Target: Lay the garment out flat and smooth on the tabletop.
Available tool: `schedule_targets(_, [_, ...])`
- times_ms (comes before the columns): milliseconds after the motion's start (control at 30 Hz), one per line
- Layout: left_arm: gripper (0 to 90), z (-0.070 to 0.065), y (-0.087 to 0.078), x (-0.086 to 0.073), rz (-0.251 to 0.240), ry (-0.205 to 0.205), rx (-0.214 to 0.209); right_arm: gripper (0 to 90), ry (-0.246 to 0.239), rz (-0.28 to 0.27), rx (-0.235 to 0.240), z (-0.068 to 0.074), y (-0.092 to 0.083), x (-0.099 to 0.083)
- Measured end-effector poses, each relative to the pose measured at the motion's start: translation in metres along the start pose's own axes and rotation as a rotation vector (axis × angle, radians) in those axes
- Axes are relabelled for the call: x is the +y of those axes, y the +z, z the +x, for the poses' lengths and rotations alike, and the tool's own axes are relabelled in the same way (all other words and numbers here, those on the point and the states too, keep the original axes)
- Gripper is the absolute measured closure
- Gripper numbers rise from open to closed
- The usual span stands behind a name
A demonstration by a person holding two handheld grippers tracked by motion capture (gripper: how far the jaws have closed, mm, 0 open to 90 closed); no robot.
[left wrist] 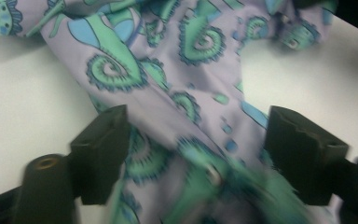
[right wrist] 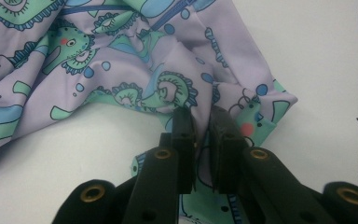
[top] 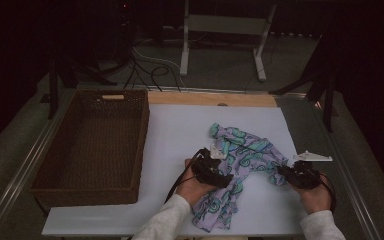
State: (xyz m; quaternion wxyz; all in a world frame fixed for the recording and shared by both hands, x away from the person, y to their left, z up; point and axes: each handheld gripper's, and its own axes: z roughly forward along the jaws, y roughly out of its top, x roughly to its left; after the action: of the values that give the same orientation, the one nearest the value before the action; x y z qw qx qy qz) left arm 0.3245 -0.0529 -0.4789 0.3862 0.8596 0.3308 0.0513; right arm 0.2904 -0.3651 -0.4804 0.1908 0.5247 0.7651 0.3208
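Jaws of the left gripper [left wrist: 193,154] stand apart over the patterned garment [top: 237,160] while the right gripper [right wrist: 203,140] pinches its edge, so the cloth looks mid-spreading and the left probably needs a fresh hold next.

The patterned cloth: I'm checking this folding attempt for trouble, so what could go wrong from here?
1. The left hand-held gripper stands open with the patterned cloth loose between its jaws, so that side may slump back into a heap.
2. The right hand-held gripper pinches a small fold near the cloth's edge; a pull might slip it free.
3. The cloth's lower end lies at the table front edge and could slide off.
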Motion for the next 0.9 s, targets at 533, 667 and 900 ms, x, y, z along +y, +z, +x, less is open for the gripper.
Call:
schedule_targets(533, [63.0, 0.055, 0.041, 0.026, 0.054, -0.128, 0.034, 81.6, -0.003, -0.001, 0.014, -0.001, -0.001, 0.0])
schedule_targets(667, [83.3, 0.061, 0.035, 0.025, 0.056, -0.106, 0.031, 81.6, -0.001, -0.004, 0.016, -0.002, -0.001, -0.001])
schedule_targets(900, [86.8, 0.069, 0.009, 0.012, 0.048, -0.076, 0.081, 81.7, -0.008, -0.001, 0.012, 0.001, -0.001, 0.0])
